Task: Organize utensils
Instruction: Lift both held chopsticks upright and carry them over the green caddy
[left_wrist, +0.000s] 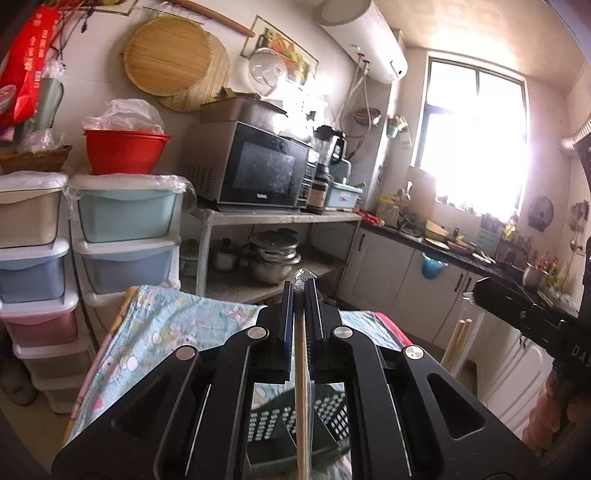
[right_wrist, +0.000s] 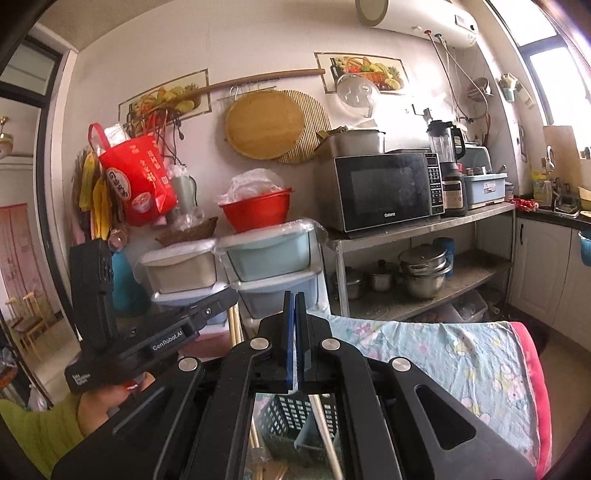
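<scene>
The left gripper (left_wrist: 300, 286) has its jaws pinched nearly closed on wrapped chopsticks (left_wrist: 301, 387): a pale wooden stick runs straight back between the pads, along the jaws' own line, and a twist of clear wrapper pokes out at the tips. The right gripper (right_wrist: 294, 297) has its jaws pressed fully together; whether anything lies between them cannot be told. Directly below both grippers, seen through the gaps in their frames, sits a dark slotted basket (right_wrist: 291, 410) on a worktop covered with a pale blue cartoon cloth (right_wrist: 461, 354). More chopsticks (right_wrist: 327, 432) lean in the basket. In my judgement the held pair must tilt downward to reach it, and the left hand is the one carrying it.
</scene>
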